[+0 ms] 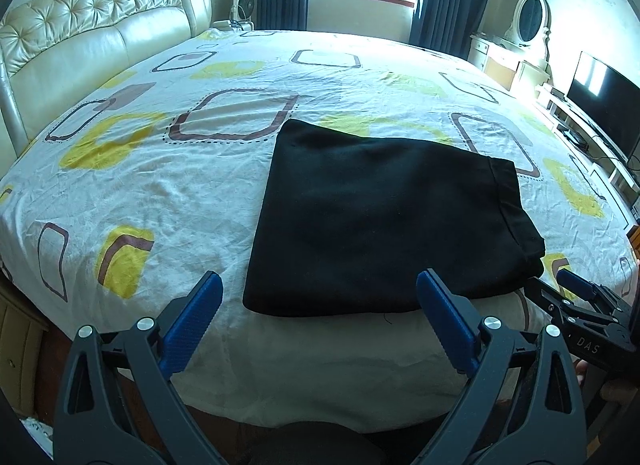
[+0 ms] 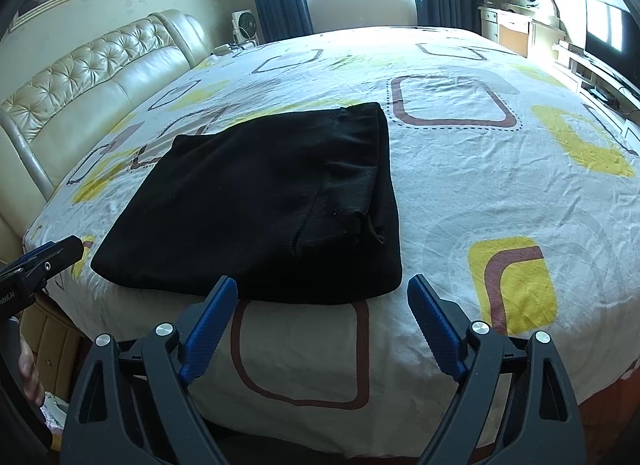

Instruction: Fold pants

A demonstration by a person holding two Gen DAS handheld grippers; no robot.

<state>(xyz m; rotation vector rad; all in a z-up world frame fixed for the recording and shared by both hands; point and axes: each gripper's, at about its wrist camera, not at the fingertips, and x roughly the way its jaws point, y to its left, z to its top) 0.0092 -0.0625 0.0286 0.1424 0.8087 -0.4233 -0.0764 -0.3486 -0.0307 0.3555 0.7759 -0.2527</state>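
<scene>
Pants (image 1: pixel 384 217) lay folded flat on bed (image 1: pixel 160 169), just beyond both claws. Left claw (image 1: pixel 320 317) spread wide, empty. Right claw (image 2: pixel 322 325) likewise, near pants' front edge, not touching.

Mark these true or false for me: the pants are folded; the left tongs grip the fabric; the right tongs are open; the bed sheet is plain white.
1. The black fabric pants lie folded into a compact rectangle. True.
2. The left tongs grip the pants. False: they are open and empty, at the near edge of the bed.
3. The right tongs are open. True.
4. The cotton bed sheet is plain white. False: it is white with yellow and brown rounded squares.
</scene>
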